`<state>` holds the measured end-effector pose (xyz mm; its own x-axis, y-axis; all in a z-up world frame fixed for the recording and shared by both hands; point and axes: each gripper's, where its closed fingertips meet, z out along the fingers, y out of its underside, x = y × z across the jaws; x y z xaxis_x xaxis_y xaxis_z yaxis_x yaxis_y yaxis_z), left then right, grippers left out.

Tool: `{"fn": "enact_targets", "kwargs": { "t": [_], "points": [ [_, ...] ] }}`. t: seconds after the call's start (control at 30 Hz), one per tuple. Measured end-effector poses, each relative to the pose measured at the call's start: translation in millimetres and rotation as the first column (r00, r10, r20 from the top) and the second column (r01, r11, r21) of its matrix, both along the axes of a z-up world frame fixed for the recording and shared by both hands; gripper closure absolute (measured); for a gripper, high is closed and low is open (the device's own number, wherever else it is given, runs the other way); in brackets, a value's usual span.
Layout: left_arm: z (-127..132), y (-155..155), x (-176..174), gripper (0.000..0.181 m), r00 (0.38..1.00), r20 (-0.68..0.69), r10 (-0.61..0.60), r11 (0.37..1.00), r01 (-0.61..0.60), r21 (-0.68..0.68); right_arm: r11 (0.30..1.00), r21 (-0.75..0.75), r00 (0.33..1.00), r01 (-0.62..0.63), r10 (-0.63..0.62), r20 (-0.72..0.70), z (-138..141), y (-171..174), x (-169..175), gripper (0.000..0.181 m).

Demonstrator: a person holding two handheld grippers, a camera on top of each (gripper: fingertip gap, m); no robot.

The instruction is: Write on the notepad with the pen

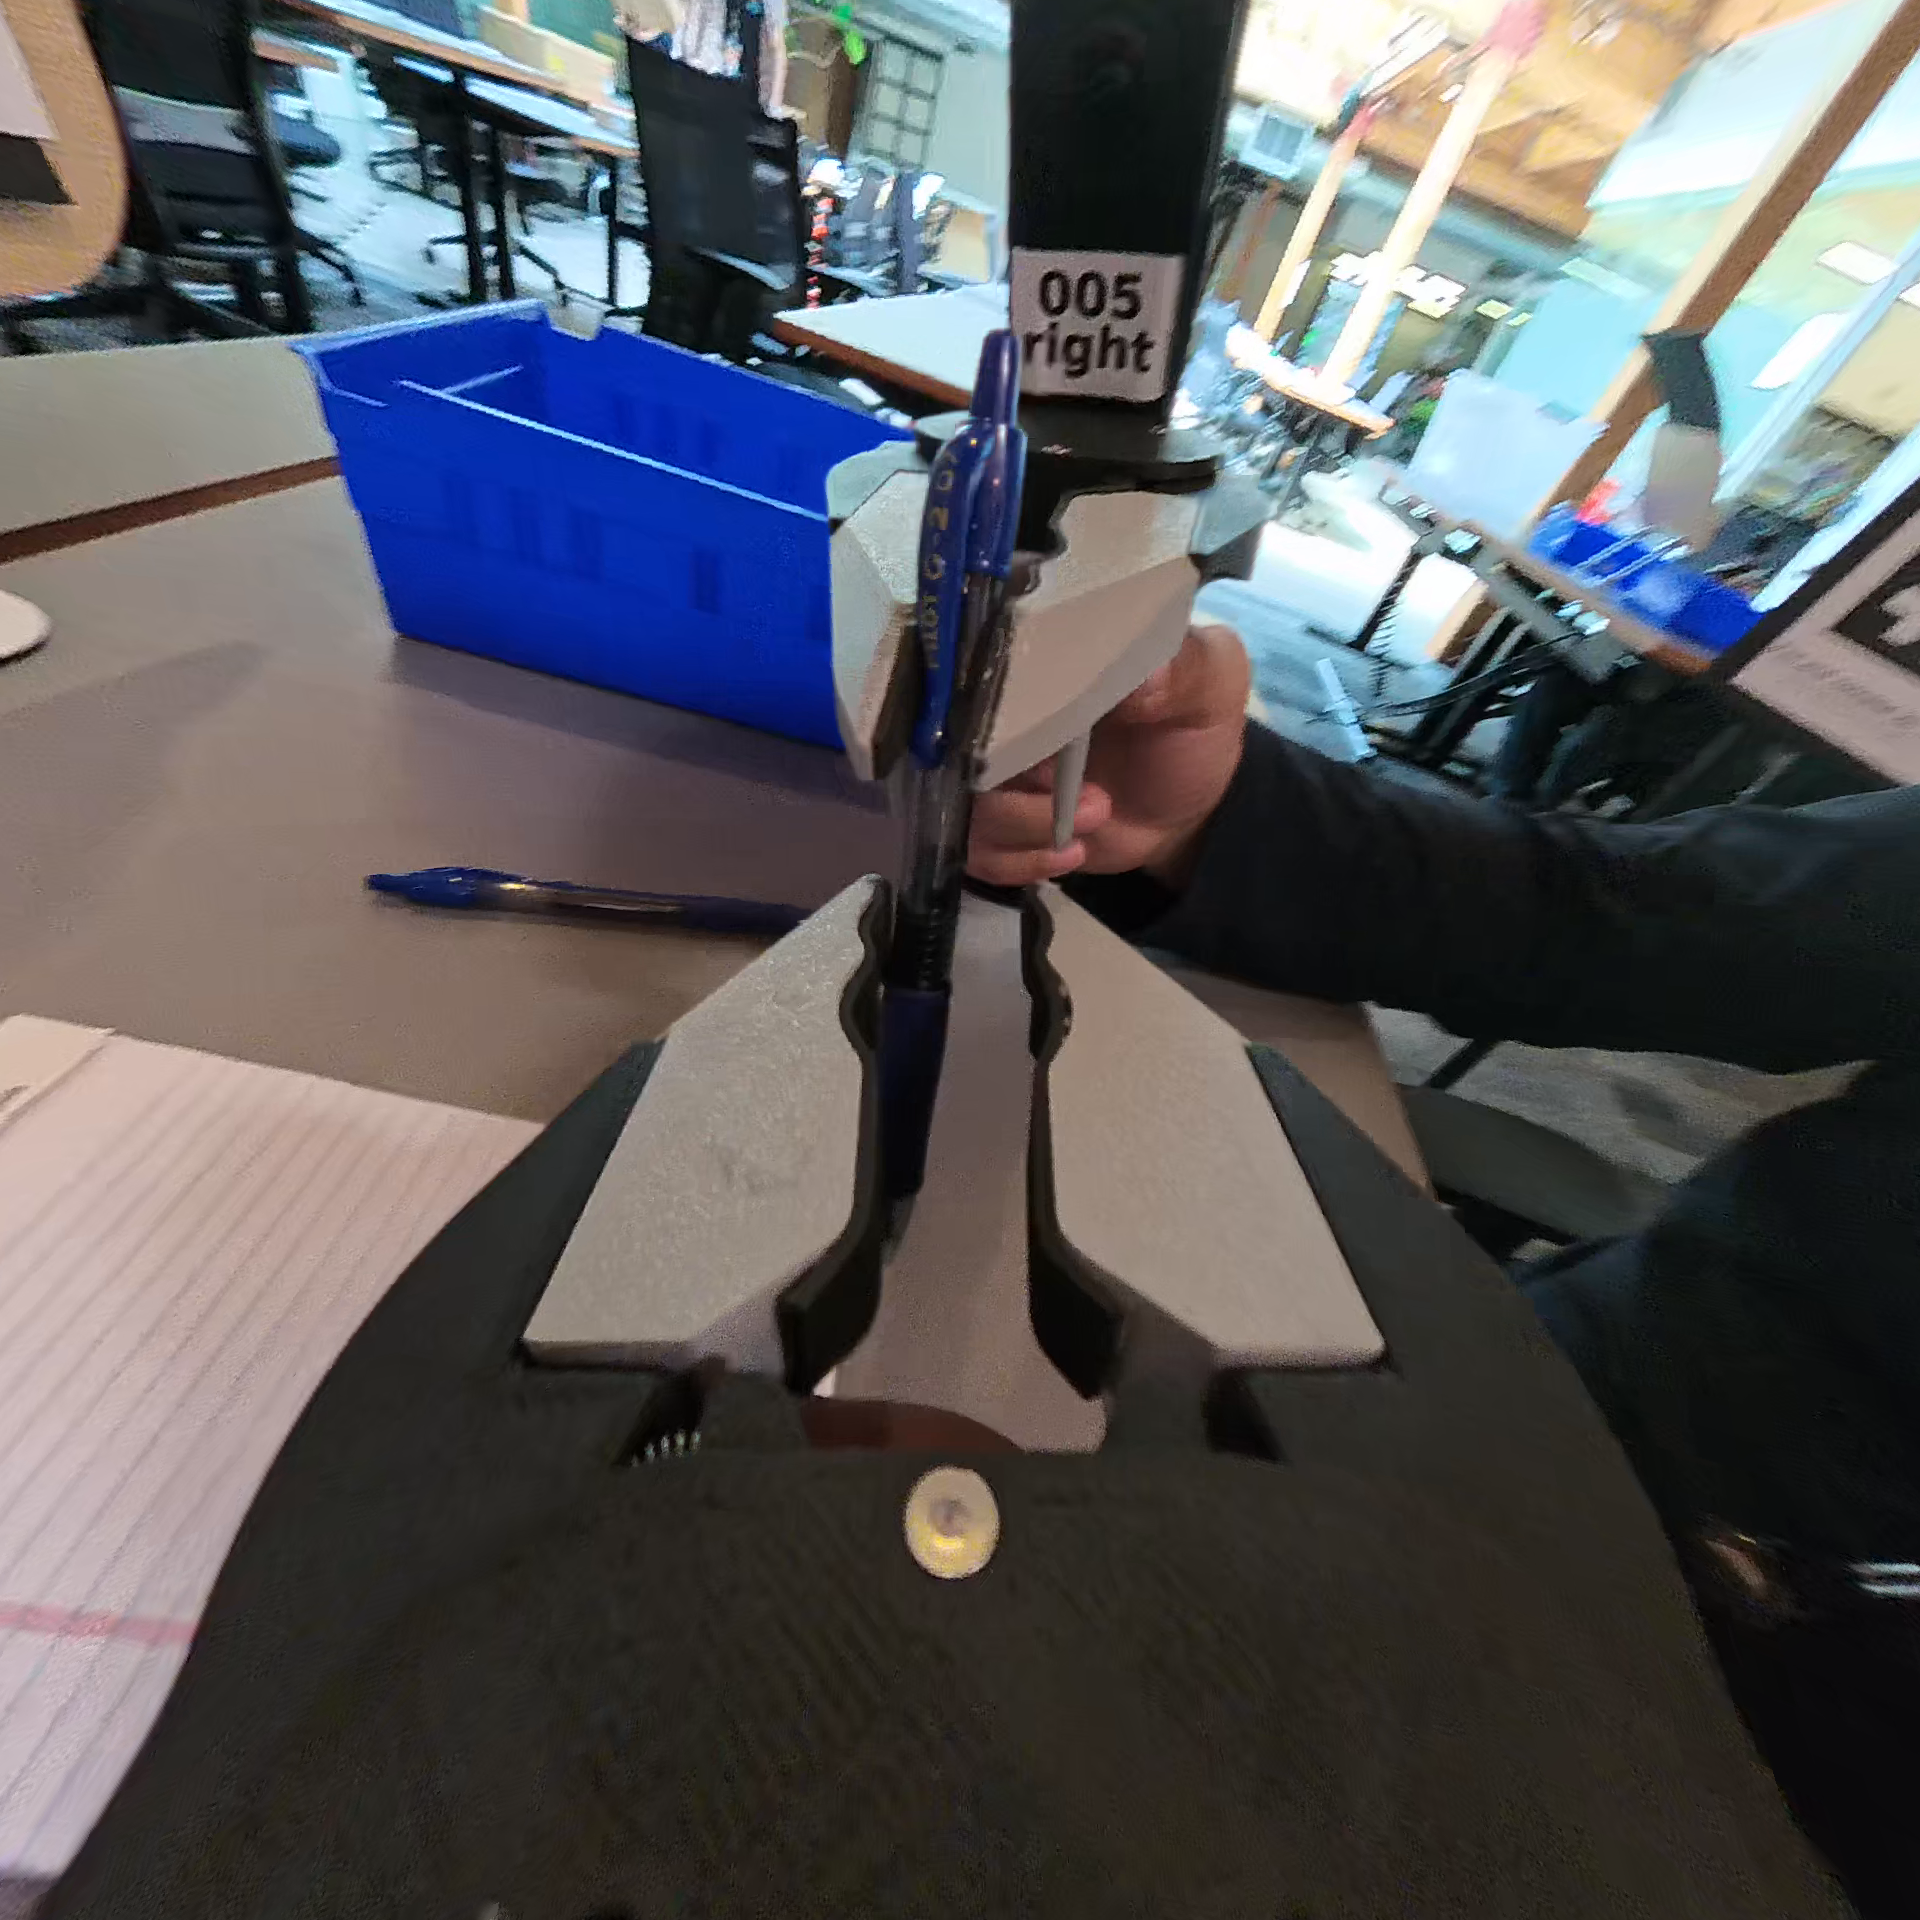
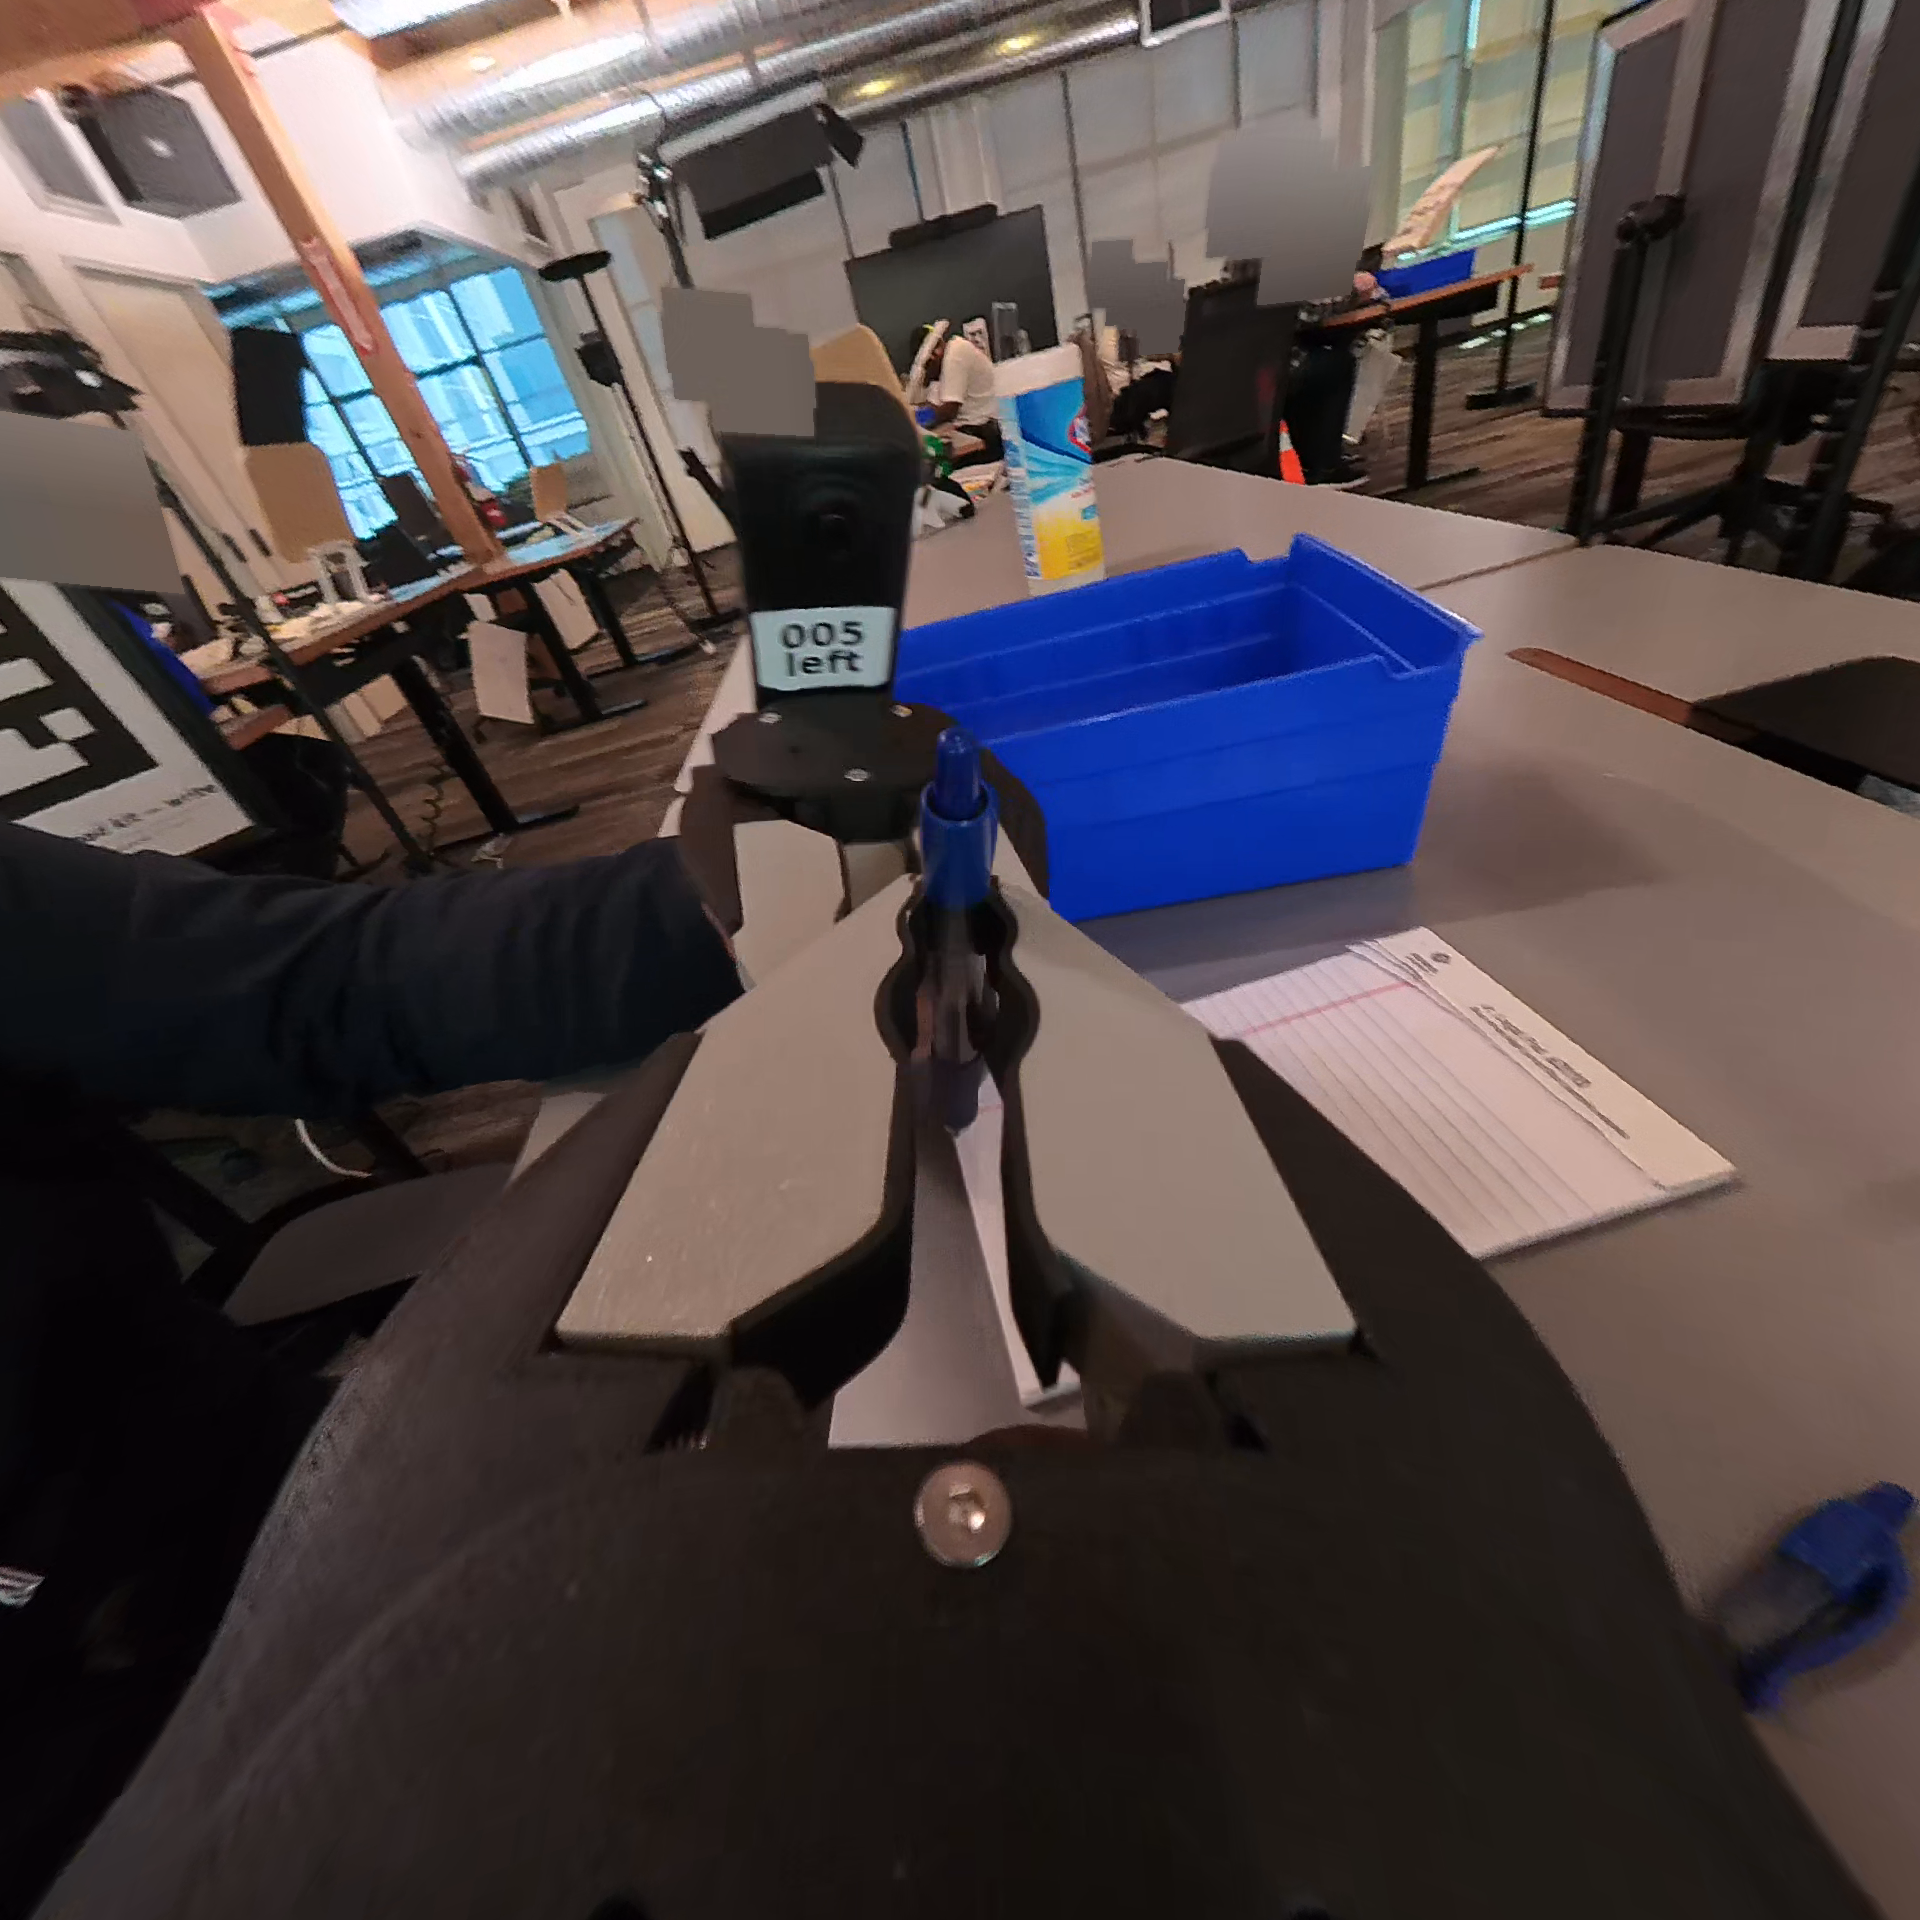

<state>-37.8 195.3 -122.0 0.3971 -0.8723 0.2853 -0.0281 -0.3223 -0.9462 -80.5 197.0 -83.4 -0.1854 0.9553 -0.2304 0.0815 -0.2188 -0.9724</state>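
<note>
A blue pen [image 1: 925,1039] stands upright above the grey table. My right gripper [image 1: 940,769] is shut on its upper barrel, below the clip. In the right wrist view my right gripper [image 2: 951,925] is closed around the pen [image 2: 954,831], with the clicker end sticking up. My left gripper [image 1: 956,904] is open around the pen's lower grip part. The pen rests against the left pad, with a gap to the right pad. The lined notepad [image 1: 156,1299] lies on the table at my left, and it also shows in the right wrist view [image 2: 1455,1091].
A second blue pen [image 1: 582,899] lies flat on the table beyond my left gripper. A blue plastic bin [image 1: 582,540] stands behind it, and it shows again in the right wrist view [image 2: 1195,727]. A wipes canister [image 2: 1049,468] stands farther back. A blurred blue object [image 2: 1829,1600] lies at lower right. The gap from one gripper's tips to the other's is roughly 5 cm.
</note>
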Motion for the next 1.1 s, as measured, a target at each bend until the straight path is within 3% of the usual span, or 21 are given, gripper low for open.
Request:
{"fn": "enact_targets", "kwargs": {
  "t": [0.17, 0.27, 0.4, 0.8, 1.0, 1.1],
  "points": [
    [14.4, -14.0, 1.8, 0.166, 0.986, 0.127, -0.103, 0.993, 0.110, -0.051, 0.997, -0.003, 0.994, -0.081, 0.080, -0.070, 13.2, -13.6, 4.9, 0.176],
    [12.8, -20.3, 4.5, 0.170, 0.980, 0.134, -0.149, 0.984, 0.160, -0.074, 0.993, -0.010, 0.990, -0.115, 0.113, -0.085, 15.7, -18.4, 6.5, 0.175],
    [7.0, -14.3, 4.7, 0.175, 0.994, 0.047, -0.096, 0.995, 0.096, -0.012, 0.995, -0.015, 0.992, -0.100, 0.099, -0.075, 13.8, -15.4, 6.0, 0.175],
    [-2.2, 11.7, -7.4, 0.176, 0.990, -0.095, 0.108, 0.990, -0.099, 0.100, 0.995, 0.018, 0.994, 0.094, -0.093, -0.053, 9.9, 14.5, 5.5, 0.170],
    [-6.5, 14.6, -7.6, 0.176, 0.983, -0.128, 0.133, 0.986, -0.117, 0.119, 0.982, -0.028, 0.974, 0.185, -0.187, -0.125, 23.4, 34.3, 17.9, 0.164],
    [-6.2, 15.5, -8.5, 0.176, 0.983, -0.122, 0.137, 0.986, -0.123, 0.116, 0.979, -0.023, 0.964, 0.203, -0.204, -0.168, 32.1, 37.1, 24.8, 0.172]
  ]
}}
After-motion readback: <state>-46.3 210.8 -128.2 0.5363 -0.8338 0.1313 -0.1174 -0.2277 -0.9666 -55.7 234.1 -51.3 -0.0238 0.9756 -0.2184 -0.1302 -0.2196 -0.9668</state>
